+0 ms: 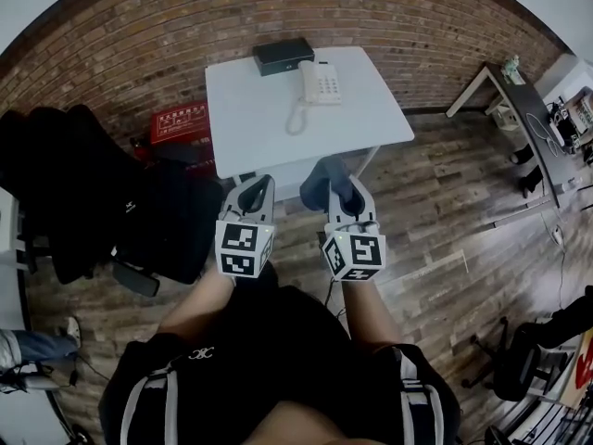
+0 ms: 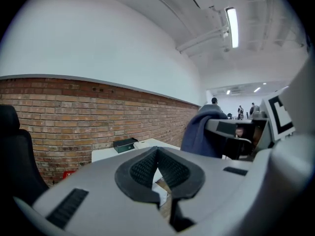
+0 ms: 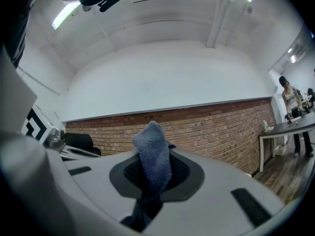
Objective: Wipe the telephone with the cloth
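The white telephone (image 1: 320, 83) sits at the back of a white table (image 1: 366, 123), its curly cord hanging off the handset side. Both grippers are held in the air short of the table's near edge. My right gripper (image 1: 339, 189) is shut on a blue cloth (image 1: 323, 180); in the right gripper view the cloth (image 3: 153, 154) sticks up from between the pads of that gripper (image 3: 153, 173). My left gripper (image 1: 257, 193) is shut with nothing in it, and its pads (image 2: 142, 168) meet at the tip. The telephone is hidden in both gripper views.
A black box (image 1: 283, 56) lies on the table behind the telephone and also shows as the black box (image 2: 124, 144) in the left gripper view. A red crate (image 1: 182, 122) and black chairs (image 1: 83, 188) stand left. A desk (image 1: 521, 109) stands right. A brick wall runs behind.
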Action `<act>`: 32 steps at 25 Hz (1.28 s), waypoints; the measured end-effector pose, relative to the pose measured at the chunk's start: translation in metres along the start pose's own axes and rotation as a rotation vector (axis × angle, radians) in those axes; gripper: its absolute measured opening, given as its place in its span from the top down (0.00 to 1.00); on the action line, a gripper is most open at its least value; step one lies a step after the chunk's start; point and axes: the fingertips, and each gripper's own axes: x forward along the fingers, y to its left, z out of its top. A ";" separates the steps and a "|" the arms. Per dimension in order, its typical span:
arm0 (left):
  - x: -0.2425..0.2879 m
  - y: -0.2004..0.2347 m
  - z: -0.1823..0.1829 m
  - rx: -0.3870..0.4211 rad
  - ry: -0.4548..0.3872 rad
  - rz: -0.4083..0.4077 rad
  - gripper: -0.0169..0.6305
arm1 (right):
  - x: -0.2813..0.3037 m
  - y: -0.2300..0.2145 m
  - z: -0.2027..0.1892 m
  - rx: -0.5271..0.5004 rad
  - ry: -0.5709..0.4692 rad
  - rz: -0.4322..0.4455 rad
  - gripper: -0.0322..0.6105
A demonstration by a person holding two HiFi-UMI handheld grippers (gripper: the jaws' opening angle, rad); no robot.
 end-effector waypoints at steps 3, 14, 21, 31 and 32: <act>0.004 -0.009 -0.007 0.018 0.012 -0.007 0.98 | -0.010 -0.004 -0.008 0.013 -0.002 0.010 0.92; 0.097 0.008 0.007 -0.030 -0.014 -0.025 0.98 | 0.056 -0.050 -0.024 -0.044 0.041 0.019 0.92; 0.185 0.040 0.026 -0.040 -0.015 -0.036 0.98 | 0.133 -0.091 -0.027 -0.059 0.060 0.010 0.92; 0.289 0.110 0.052 -0.073 0.001 -0.023 0.98 | 0.261 -0.130 -0.027 -0.082 0.104 0.025 0.92; 0.297 0.117 0.054 -0.077 -0.001 -0.022 0.98 | 0.274 -0.132 -0.026 -0.085 0.103 0.029 0.92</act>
